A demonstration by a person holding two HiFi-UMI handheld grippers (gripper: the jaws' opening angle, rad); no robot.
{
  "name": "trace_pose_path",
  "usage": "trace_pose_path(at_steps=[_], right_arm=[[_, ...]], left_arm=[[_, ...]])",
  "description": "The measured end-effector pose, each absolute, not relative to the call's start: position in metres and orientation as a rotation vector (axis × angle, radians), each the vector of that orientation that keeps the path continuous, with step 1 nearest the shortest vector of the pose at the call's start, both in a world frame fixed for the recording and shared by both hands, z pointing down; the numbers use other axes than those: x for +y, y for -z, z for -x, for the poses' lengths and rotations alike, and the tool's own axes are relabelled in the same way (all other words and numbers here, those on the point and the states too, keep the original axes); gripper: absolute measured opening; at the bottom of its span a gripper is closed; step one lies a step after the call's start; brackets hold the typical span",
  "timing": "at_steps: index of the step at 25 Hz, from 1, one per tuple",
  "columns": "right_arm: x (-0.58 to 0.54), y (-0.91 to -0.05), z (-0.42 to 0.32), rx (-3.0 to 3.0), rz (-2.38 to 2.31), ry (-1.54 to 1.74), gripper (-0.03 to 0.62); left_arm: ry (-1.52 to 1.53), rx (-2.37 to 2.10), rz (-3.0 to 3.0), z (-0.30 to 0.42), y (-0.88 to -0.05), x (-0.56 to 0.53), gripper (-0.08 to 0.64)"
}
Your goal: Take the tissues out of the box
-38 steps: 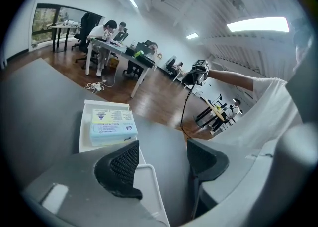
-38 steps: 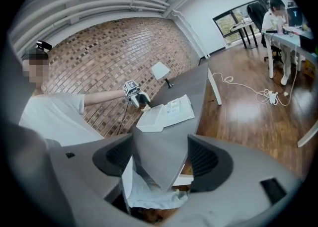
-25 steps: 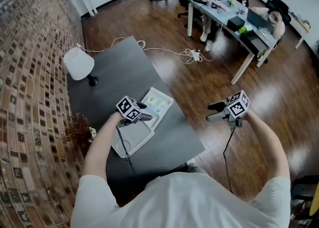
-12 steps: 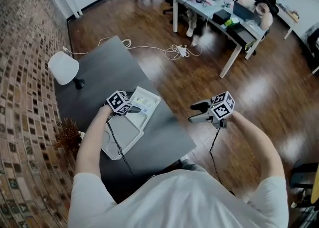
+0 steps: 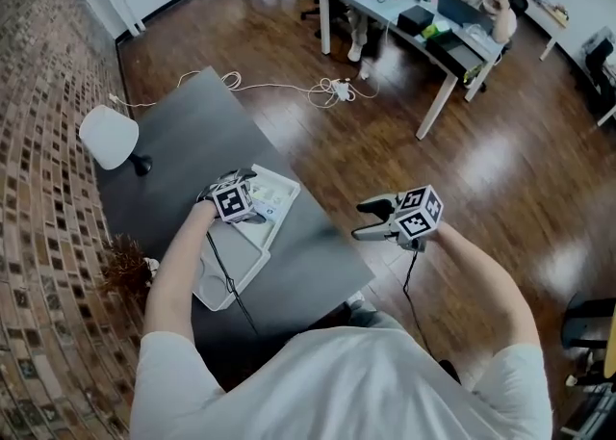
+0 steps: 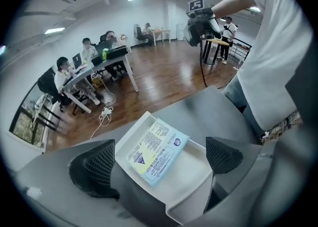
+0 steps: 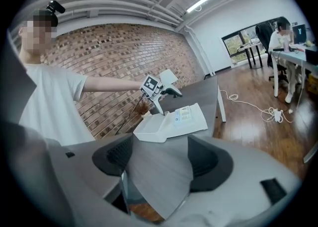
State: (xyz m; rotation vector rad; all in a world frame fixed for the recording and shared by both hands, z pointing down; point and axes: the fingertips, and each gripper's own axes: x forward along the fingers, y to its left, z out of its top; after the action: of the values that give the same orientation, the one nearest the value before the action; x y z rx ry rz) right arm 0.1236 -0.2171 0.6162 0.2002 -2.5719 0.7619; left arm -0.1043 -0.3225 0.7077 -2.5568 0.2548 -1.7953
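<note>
our left gripper [image 6: 159,160] hovers over the open box [image 6: 195,184] at the surface's [image 5: 192,130] right edge, jaws opening on nothing; the tissue pack [image 6: 154,149] lies inside. our right gripper's [image 5: 358,220] jaws stand spread, empty.

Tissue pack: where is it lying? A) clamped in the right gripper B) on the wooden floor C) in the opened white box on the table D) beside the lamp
C: the tissue pack lies flat in the opened white box on the dark table, with the left gripper's opening jaws clear of it.
</note>
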Motion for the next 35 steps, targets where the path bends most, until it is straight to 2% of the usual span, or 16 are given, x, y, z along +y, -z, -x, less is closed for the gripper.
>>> trace_pose_path(at_steps=[10, 16, 21, 29, 30, 32, 35], right_arm=[[-0.228, -0.606, -0.100, -2.688, -0.313, -0.750, 0.356], [-0.219, -0.623, -0.106, -2.634, -0.307, -0.623, 0.356], [-0.213, -0.619, -0.113, -2.702, -0.397, -0.638, 0.356], [-0.193, -0.628, -0.139, -2.716, -0.496, -0.626, 0.356], [-0.192, -0.627, -0.142, -2.718, -0.512, -0.619, 0.356], [-0.191, -0.623, -0.148, -2.731, -0.553, -0.603, 0.356], [-0.189, -0.617, -0.156, -2.761, -0.610, -0.597, 0.356]], left_arm=[[1.904, -0.032, 2.223, 0.105, -0.748, -0.315, 0.600], [1.937, -0.177, 2.056, 0.108, -0.774, -0.317, 0.600], [1.920, -0.196, 2.067, 0.096, -0.786, -0.322, 0.600], [2.081, -0.285, 2.010, 0.099, -0.814, -0.314, 0.598], [2.072, -0.270, 2.007, 0.097, -0.815, -0.317, 0.593], [2.040, -0.239, 1.981, 0.092, -0.815, -0.323, 0.520], [2.011, -0.222, 1.929, 0.091, -0.813, -0.327, 0.495]])
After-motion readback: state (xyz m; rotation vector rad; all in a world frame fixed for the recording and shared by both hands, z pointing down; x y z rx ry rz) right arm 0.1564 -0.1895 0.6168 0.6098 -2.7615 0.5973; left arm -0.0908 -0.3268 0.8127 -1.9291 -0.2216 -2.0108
